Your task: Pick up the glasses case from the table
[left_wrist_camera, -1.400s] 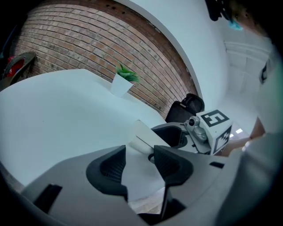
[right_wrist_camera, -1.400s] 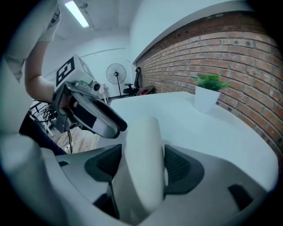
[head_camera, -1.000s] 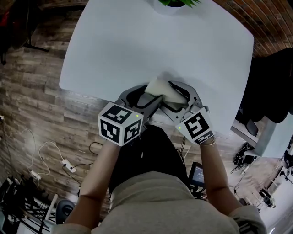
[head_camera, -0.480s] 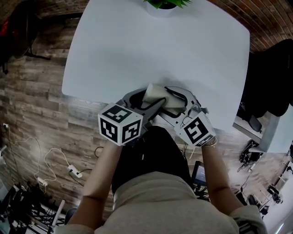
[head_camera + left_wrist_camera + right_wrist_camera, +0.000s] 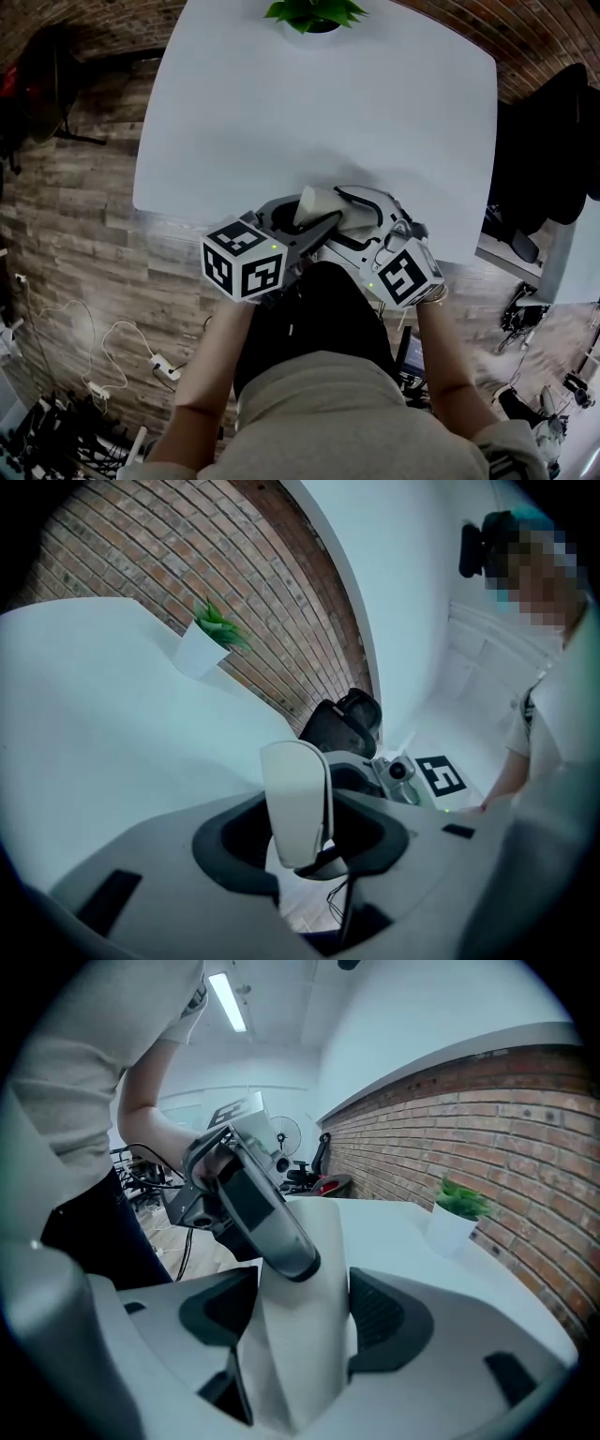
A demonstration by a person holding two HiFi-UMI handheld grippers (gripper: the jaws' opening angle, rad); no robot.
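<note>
Glasses case (image 5: 300, 1335) was found clamped between the jaws of the right hand-held gripper (image 5: 361, 217). Its dark pads were pressed against the two broad sides, and one end of the pale shell stuck out ahead of the fingertips. That end was taken from the opposite side by the left hand-held gripper (image 5: 300, 838). Its jaws had just been closing, the case stood upright between them, and the pads appeared to be laid against its narrow flanks, so a grip was judged to be made there too.

Just beyond and below the jaws the near edge of the white desk (image 5: 281, 122) was seen. Floor could be made out under the case through the left jaws, so the case was judged to be raised off the desk rather than resting on it. Farther ahead of both hand-held grippers, at the far edge, a small potted plant (image 5: 312, 17) was seen standing well apart, with a brick wall behind it.

The pick-up was judged all but done: the grasp was made and the case lifted. Only carrying it clear and keeping it held was left.
</note>
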